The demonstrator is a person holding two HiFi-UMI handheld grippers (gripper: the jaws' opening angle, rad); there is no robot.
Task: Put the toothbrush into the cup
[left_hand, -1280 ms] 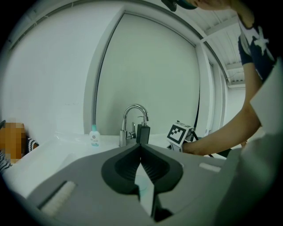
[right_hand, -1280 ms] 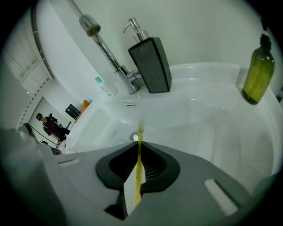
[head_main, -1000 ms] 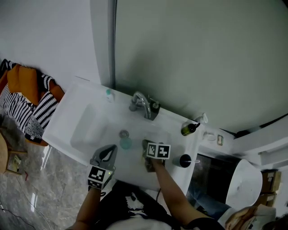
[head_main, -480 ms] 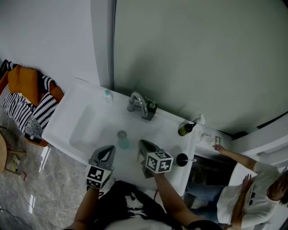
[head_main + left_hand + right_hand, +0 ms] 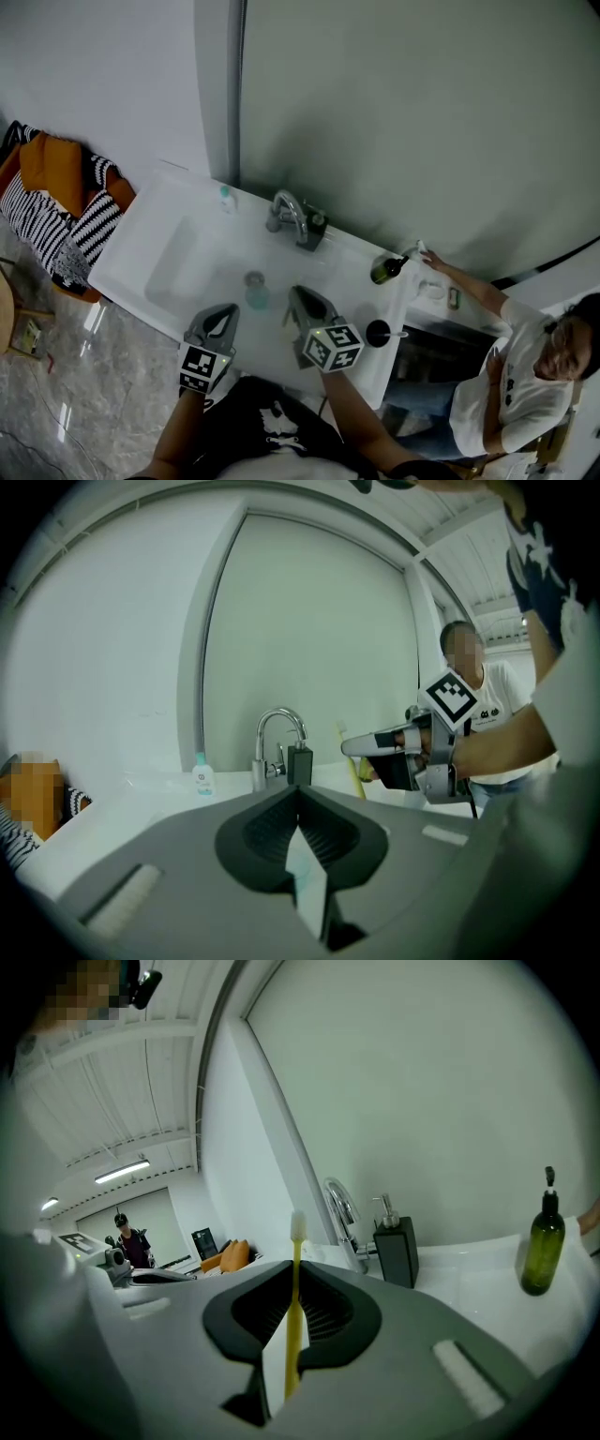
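A yellow toothbrush [image 5: 295,1316] with a white head stands upright between the jaws of my right gripper [image 5: 296,1266], which is shut on its handle. In the head view that right gripper [image 5: 299,294] hangs above the white sink [image 5: 159,246], right of a small teal cup [image 5: 256,299] standing in the basin beside the drain. The left gripper view shows the toothbrush [image 5: 351,759] sticking up from the right gripper [image 5: 349,749]. My left gripper [image 5: 228,310] is at the sink's front edge, left of the cup, jaws shut and empty [image 5: 298,787].
At the back of the sink are a chrome faucet [image 5: 287,212], a black soap dispenser [image 5: 317,226], a small white bottle [image 5: 225,195] and a green bottle [image 5: 388,271]. A black cup [image 5: 379,334] stands at the right front. A person [image 5: 525,370] reaches onto the counter's right end.
My right gripper has lifted out of the basin with the toothbrush and rolled. A person has stepped in at the right and reached to the counter. The left gripper has stayed put.
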